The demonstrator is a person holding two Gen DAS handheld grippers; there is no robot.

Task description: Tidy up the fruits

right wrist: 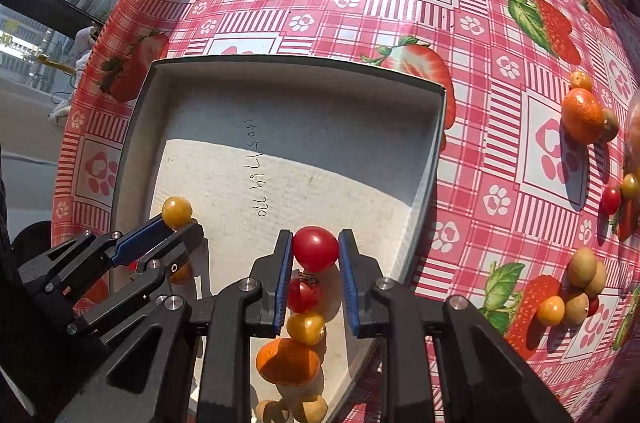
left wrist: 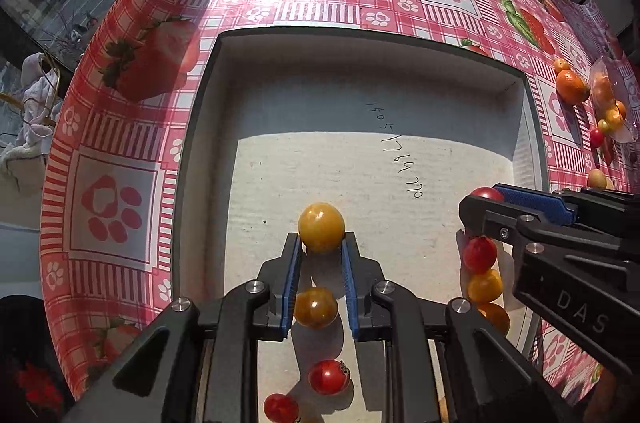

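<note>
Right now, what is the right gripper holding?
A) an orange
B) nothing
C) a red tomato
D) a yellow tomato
C: in the right wrist view the right gripper has its blue pads pressed on a red tomato above the box, while the yellow tomato sits in the left gripper.

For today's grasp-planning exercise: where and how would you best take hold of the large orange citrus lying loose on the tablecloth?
Grip the orange citrus across its narrower middle, coming from above. It lies oblong on the tablecloth, with small fruits touching its ends, so its long flanks look freer.
</note>
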